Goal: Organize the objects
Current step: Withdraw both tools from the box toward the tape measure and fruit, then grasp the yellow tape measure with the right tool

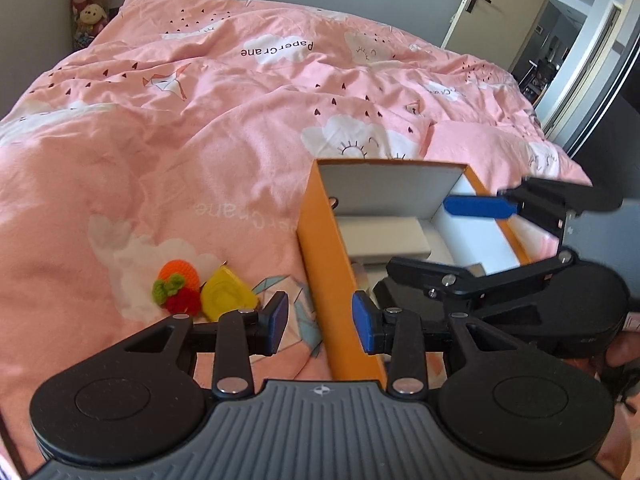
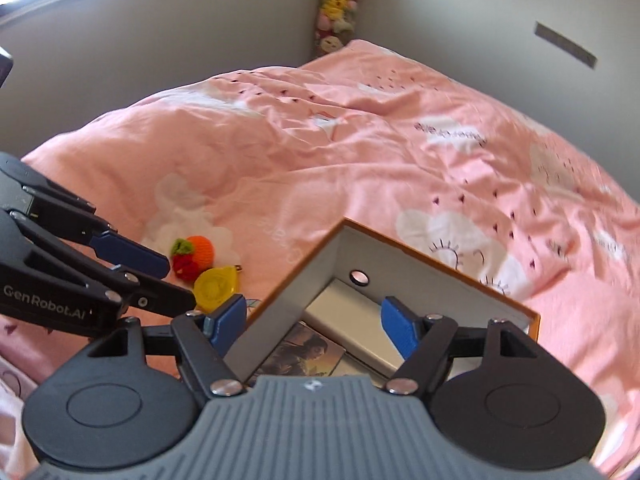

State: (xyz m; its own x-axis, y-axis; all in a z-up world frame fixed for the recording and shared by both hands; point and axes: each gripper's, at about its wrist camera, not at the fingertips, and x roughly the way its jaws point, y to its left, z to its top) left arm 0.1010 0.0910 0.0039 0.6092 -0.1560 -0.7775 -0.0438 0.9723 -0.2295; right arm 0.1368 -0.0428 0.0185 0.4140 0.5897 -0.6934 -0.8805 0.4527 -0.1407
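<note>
The orange box (image 1: 340, 280) is set open on the pink bed (image 1: 200, 160), near the right edge of the cover. Its white interior holds a flat white case (image 2: 352, 316) and a printed card (image 2: 304, 350); a round hole (image 2: 359, 277) is cut in the far inner wall.

Loose items are left outside the box, on the bed to its left: a crocheted orange-and-red fruit charm (image 1: 180, 286) with green leaves, and, touching it on the right, a yellow tag (image 1: 228, 296) with a small metal ring. The pair is seen as one short cluster whose long axis runs left to right, roughly square to the box's left wall.

The left gripper (image 1: 320, 322) is held astride that left wall, one of its fingers (image 1: 278, 322) outside and the other inside. The fingers are set at a medium gap and nothing is pressed between them. The cluster lies just left of and slightly beyond the outer finger, so the left hand is judged the nearer one.

The right gripper (image 2: 312, 324) is held over the box interior, its jaws opening wide and empty. A reach to the cluster from there would be blocked by the box wall and by the left gripper.
</note>
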